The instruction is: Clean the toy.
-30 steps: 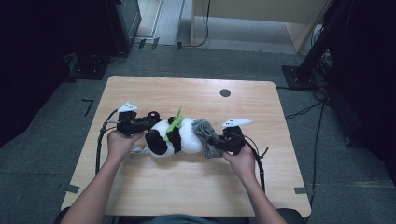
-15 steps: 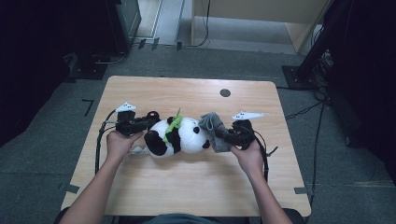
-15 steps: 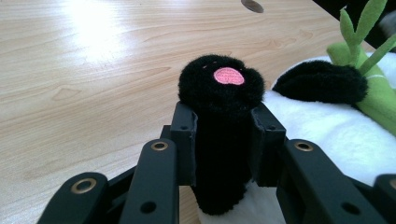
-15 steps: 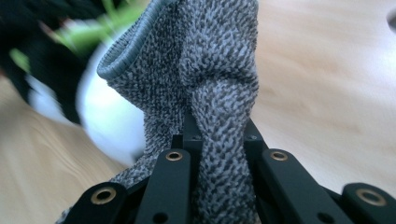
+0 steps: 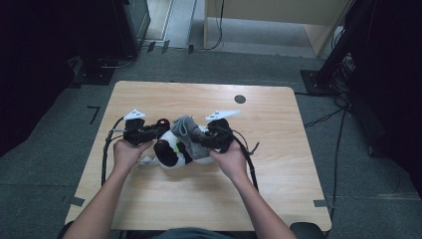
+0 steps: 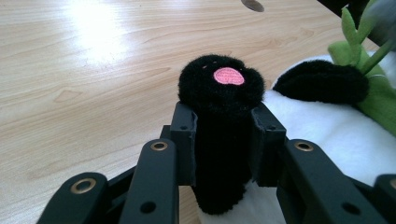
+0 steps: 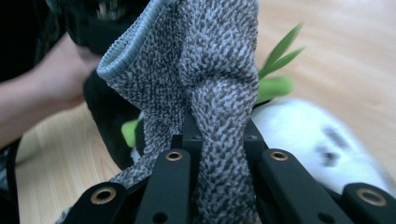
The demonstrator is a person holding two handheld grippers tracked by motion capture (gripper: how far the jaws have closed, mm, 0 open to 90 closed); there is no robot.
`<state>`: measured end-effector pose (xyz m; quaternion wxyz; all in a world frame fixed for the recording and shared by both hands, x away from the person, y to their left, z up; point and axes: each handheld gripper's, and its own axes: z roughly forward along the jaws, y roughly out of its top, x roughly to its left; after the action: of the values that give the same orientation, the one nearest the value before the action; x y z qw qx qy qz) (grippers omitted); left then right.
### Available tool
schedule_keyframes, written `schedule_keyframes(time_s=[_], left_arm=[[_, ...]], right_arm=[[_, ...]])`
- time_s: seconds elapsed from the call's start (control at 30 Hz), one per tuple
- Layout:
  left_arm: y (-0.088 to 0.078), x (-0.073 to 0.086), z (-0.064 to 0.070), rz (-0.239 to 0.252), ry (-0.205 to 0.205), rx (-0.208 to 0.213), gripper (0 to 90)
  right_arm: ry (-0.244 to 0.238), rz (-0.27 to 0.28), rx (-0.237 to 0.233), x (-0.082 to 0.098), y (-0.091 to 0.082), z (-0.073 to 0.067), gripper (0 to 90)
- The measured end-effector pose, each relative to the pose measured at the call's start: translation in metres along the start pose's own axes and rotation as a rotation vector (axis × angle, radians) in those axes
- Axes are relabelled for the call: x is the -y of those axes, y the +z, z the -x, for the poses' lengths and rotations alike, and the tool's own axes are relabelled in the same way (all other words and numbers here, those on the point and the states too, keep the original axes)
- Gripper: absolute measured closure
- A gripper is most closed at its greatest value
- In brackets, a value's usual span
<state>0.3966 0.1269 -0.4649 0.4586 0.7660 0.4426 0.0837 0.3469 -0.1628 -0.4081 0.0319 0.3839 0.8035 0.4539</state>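
A black-and-white panda plush (image 5: 171, 153) with green leaves lies at the middle of the wooden table (image 5: 283, 189). My left gripper (image 5: 160, 127) is shut on the panda's black paw (image 6: 224, 88), whose pink pad faces up between the jaws (image 6: 223, 122). The white body (image 6: 327, 126) and green leaves (image 6: 369, 79) lie to the paw's right. My right gripper (image 5: 197, 141) is shut on a grey knit sock (image 5: 187, 128), held over the panda. In the right gripper view the sock (image 7: 210, 60) rises from the jaws (image 7: 217, 135), its ribbed opening at the top left, with the panda (image 7: 308, 135) blurred behind.
A round dark grommet hole (image 5: 240, 98) sits near the table's far edge. Black cables (image 5: 105, 154) trail from the left gripper and another loops beside the right hand (image 5: 249, 154). Dark equipment stands on the floor beyond the table.
The right gripper has swung left and upward with the grey sock, from the panda's right side to over its body. The left gripper has stayed put on the paw.
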Motion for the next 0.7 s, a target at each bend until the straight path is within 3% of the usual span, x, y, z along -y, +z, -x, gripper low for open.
schedule_keyframes(time_s=[0.1,0.2,0.37,0.53,0.7], left_arm=[[0.0,0.0,0.0,-0.004,0.008,0.0,68.0],[0.001,0.001,-0.001,-0.003,0.008,0.008,68.1],[0.002,0.001,-0.003,-0.005,-0.004,0.01,68.1],[0.003,0.001,-0.003,-0.003,0.0,0.006,68.2],[0.003,0.002,-0.003,0.0,-0.006,0.011,68.1]], right_arm=[[0.004,-0.021,0.004,0.008,0.011,0.0,80.1],[0.002,-0.016,0.006,0.017,0.008,0.007,80.1],[-0.003,-0.011,0.011,0.034,-0.007,0.017,80.1],[0.045,-0.001,0.003,0.052,-0.021,0.029,80.0],[0.085,-0.015,0.035,0.072,-0.034,0.044,80.0]])
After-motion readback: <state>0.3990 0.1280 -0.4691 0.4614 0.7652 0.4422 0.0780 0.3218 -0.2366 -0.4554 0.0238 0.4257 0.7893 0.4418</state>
